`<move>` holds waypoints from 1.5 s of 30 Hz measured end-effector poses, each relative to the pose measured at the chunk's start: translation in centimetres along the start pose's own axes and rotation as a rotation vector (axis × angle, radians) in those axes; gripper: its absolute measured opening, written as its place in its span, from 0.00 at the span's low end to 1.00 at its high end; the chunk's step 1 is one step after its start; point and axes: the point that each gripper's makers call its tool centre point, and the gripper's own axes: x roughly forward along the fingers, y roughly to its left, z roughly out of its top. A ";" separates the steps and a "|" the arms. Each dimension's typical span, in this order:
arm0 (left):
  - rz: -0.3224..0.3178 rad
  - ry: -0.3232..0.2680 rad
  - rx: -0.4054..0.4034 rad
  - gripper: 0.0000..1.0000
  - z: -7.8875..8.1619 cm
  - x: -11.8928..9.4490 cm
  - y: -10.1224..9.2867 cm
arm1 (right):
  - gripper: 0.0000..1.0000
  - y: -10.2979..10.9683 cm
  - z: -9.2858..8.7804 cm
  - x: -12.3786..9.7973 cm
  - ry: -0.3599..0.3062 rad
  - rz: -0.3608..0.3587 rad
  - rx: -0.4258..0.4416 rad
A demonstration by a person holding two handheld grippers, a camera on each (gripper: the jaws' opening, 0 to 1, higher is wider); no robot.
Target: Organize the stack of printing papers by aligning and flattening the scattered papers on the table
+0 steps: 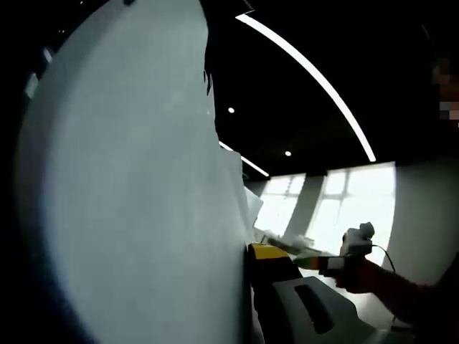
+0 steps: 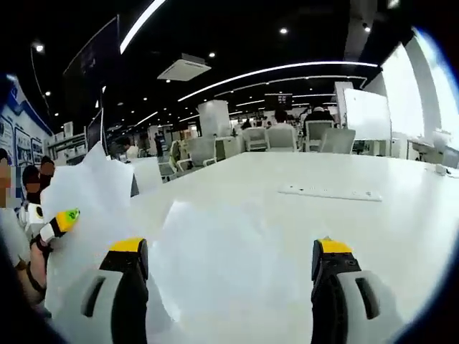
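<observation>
A white sheet of paper (image 1: 136, 201) stands upright right in front of the left gripper view and hides one jaw. My left gripper (image 1: 252, 249) is shut on the edge of this paper, and its yellow-tipped grey jaw presses against the sheet. The right gripper view shows the same left gripper (image 2: 61, 221) holding raised papers (image 2: 90, 190) at the left. My right gripper (image 2: 229, 247) is open, with its yellow-tipped jaws on either side of paper (image 2: 229, 272) lying on the white table (image 2: 344, 215). It also appears at the right of the left gripper view as the right gripper (image 1: 348, 254), held by a hand.
A white power strip (image 2: 326, 192) lies on the table farther out. Chairs (image 2: 265, 137) and people stand at the table's far end. A person's hand and sleeve (image 1: 401, 290) reach in from the right. Bright windows (image 1: 344, 208) lie beyond.
</observation>
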 end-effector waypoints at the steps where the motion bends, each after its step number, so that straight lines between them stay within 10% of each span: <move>1: 0.000 0.000 0.000 0.08 0.0 0.0 0.0 | 0.90 -0.1 -0.3 0.1 0.009 -0.006 -0.008; 19: -0.003 0.005 0.005 0.08 -0.1 0.1 0.0 | 0.83 -2.3 -5.1 0.7 0.070 -0.090 -0.014; 45: -0.006 0.001 0.000 0.08 0.1 0.0 0.0 | 0.72 -3.0 -6.7 1.3 0.114 -0.124 -0.080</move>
